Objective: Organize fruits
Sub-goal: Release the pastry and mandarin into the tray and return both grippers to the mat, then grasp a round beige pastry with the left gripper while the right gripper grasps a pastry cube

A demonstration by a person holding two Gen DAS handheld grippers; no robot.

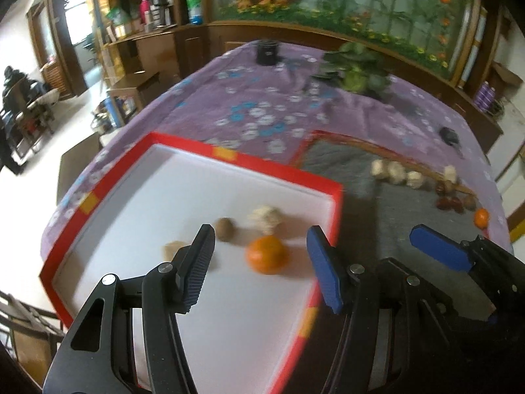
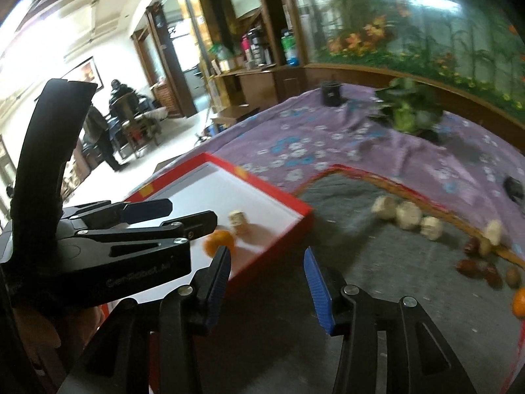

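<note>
Between open left jaws lies the tangerine [image 1: 267,253].

We saw a purple flowered cloth [image 1: 249,105] over the table, with a black jar [image 1: 267,52] near its far edge and a leafy plant [image 1: 357,69] just beside. Behind stood a wide aquarium [image 1: 344,3] (orange flowers inside) and wooden shelves [image 1: 154,42] holding bottles. Far left, a person [image 2: 119,98] sat.

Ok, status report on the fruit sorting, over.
Both claws open, empty: left claw, right claw. Orange sits in the red box; another orange waits on the gray mat. Nothing blocking.
</note>
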